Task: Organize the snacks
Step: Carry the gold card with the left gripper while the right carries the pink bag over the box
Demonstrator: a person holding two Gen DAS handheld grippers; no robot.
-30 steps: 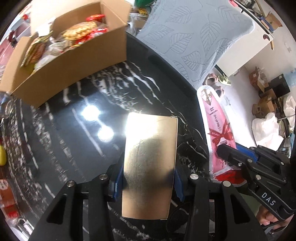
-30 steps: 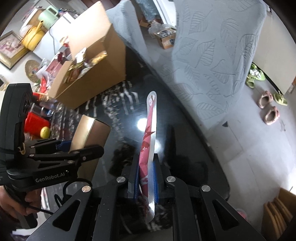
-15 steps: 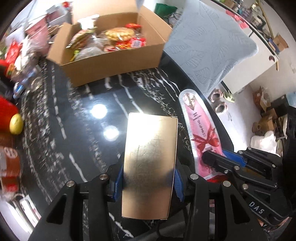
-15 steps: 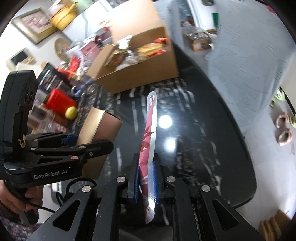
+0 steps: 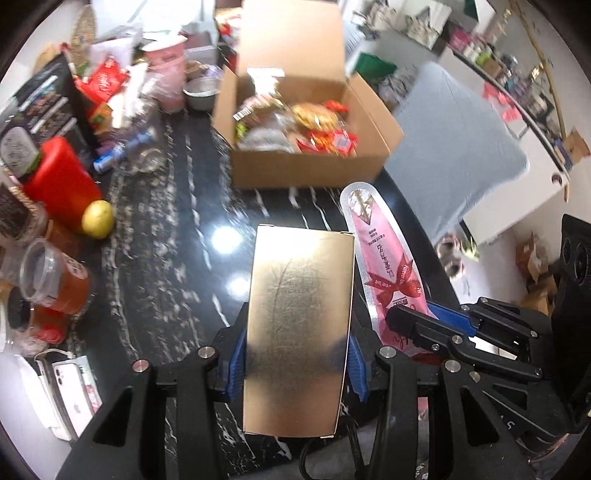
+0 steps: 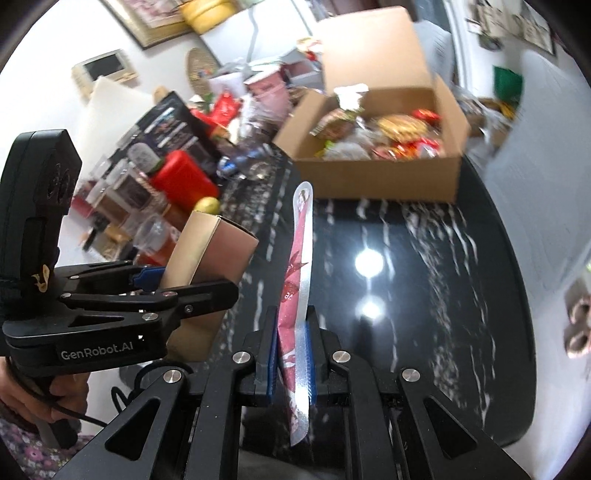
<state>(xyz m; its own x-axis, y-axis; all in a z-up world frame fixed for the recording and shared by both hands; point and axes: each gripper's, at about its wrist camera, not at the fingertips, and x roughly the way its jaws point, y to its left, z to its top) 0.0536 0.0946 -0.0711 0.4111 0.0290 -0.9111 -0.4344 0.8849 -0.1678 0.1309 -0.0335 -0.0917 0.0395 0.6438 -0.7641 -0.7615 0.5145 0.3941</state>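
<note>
Snacks in transit: a gold box and a pink sachet held above the black tabletop, short of the cardboard box.
You clamped the left tongs across the gold box's sides, and pinched the right tongs fully closed on the thin sachet's lower end, probably so each could drop among the packets already boxed.

Black marble-look table, white veins, two ceiling-light glares on it — clutter along its far edge. Grey leaf-pattern cushion beside it. White wall carries a small panel and a framed picture.
</note>
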